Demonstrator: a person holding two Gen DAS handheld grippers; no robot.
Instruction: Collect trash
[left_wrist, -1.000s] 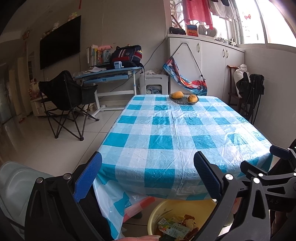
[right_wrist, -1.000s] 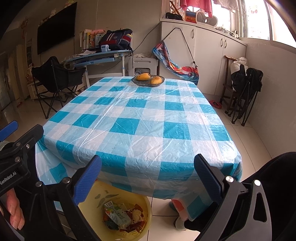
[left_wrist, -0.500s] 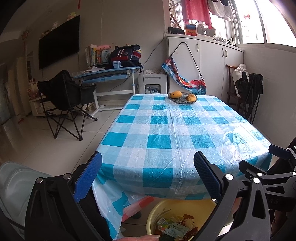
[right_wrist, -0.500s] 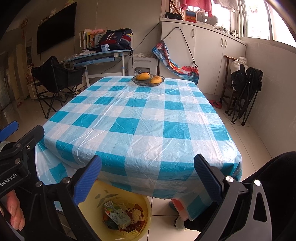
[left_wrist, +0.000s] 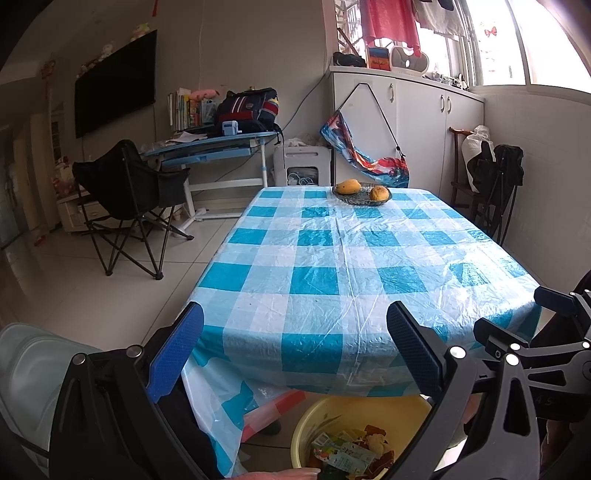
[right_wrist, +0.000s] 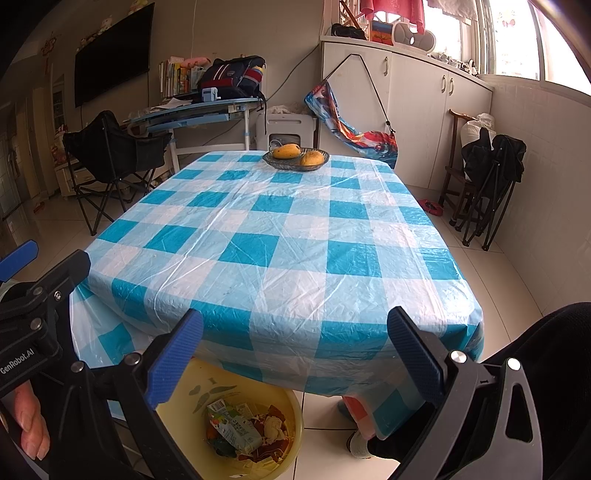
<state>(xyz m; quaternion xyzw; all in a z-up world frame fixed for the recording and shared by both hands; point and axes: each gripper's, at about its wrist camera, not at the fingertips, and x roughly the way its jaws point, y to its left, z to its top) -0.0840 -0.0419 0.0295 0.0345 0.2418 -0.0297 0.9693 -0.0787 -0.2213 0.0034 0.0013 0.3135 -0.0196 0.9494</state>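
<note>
Room: a tiled living space with a dark television (left_wrist: 114, 83) on the wall, white cupboards (right_wrist: 417, 92) under a bright window, and a black folding chair (left_wrist: 125, 192) on the pale floor.
Desk: covered with a blue-and-white checked plastic cloth (left_wrist: 354, 266); its top is bare apart from a fruit dish at the far end.
Fruit dish: a dark shallow dish (right_wrist: 295, 160) holding two yellow-orange fruits, well apart from both grippers.
Trash: a carton and crumpled wrappers (right_wrist: 243, 430) lie together inside a yellow basin (right_wrist: 291, 410) on the floor, half tucked under the near edge of the desk.
Basin in the left view: its yellow rim (left_wrist: 306, 428) shows below the hanging cloth, with the same trash inside.
Left hand-held gripper (left_wrist: 295, 347): jaws spread wide with nothing between them, held in front of the near desk edge, above the basin.
Right hand-held gripper (right_wrist: 295, 349): jaws likewise wide apart and empty, at the near desk edge with the basin below and to its left.
Person: fingers (right_wrist: 31, 424) curl around the left tool's handle at the left edge of the right view.
Second desk: a blue study desk (left_wrist: 214, 146) by the wall carries books and a dark backpack (right_wrist: 232, 75).
</note>
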